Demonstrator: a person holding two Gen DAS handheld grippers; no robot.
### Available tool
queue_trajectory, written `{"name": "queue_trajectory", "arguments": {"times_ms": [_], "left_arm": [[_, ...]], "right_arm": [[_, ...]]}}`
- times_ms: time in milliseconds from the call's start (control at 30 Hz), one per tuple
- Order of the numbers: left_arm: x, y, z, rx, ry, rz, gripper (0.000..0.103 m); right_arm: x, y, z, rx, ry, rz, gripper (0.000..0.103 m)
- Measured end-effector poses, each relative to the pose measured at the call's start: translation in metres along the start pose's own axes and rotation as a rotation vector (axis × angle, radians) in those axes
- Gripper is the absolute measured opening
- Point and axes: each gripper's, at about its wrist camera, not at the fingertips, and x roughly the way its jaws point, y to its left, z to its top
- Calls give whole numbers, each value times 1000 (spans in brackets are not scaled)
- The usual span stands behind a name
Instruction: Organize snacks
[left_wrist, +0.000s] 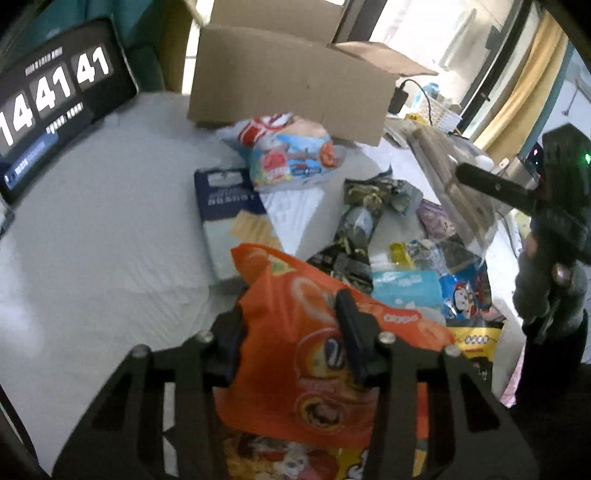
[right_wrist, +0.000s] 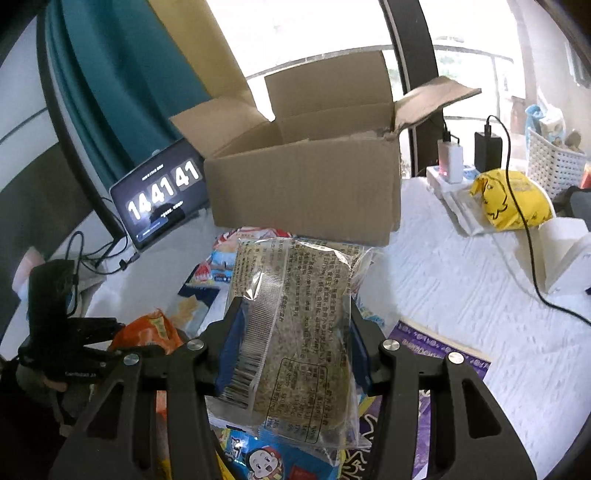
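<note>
**Holding two snack packets at once over the heap**

Gripping a clear packet (right_wrist: 295, 332) in the right gripper (right_wrist: 291, 343), jaws narrowed onto both long edges, pads pressed into the film. Lifted above the snack pile (left_wrist: 388, 251), pointed toward the open cardboard box (right_wrist: 306, 188) just behind. Probably light and fairly stiff: flat brownish slab inside, likely brittle, so best squeezed gently. Slick wrapper, loose at the sealed ends; safest hold across the solid middle, as now, not on the crimped ends. Transparent film with dense black print, a barcode down one side and a framed table near the bottom.

Pinching an orange bag (left_wrist: 321, 343) in the left gripper (left_wrist: 291, 343), jaws drawn in close on it, film bunched between the fingers. Low over the near end of the pile, just beside a dark blue flat box (left_wrist: 229, 218). Likely puffed with air, soft and very light, contents easily crushed; glossy surface prone to slipping. Better taken by the upper seam or a fold than by the swollen belly. Bright orange with round cartoon artwork and white lettering, too blurred to read.

Scattered on the white tablecloth (left_wrist: 92, 240): a blue-and-red packet (left_wrist: 291, 155) touching the box front, dark green wrappers (left_wrist: 362, 218), a blue cartoon packet (right_wrist: 266, 458) beneath the right gripper. Standing left of the box, a tablet clock (right_wrist: 162, 195). Nothing visible inside the box from here, so sorting judged barely begun.
</note>
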Motion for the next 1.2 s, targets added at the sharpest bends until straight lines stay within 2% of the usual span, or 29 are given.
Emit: {"name": "queue_trajectory", "arguments": {"times_ms": [267,567,967,1200], "left_arm": [[-27,-24,16,76,-80,8,37],[-50,-37,58,116,-206,15,33],[-61,-19,130,93,-355,65,33],[-68,-7,176,80,-456,125,33]], "right_arm": [[-16,-3,15,-14,-59,-12,53],[-27,-12,34,-18,-111,-35,53],[-25,-23,68,-42,-165,-55,53],[-19,-27,90,-61,-197,-63,53]]}}
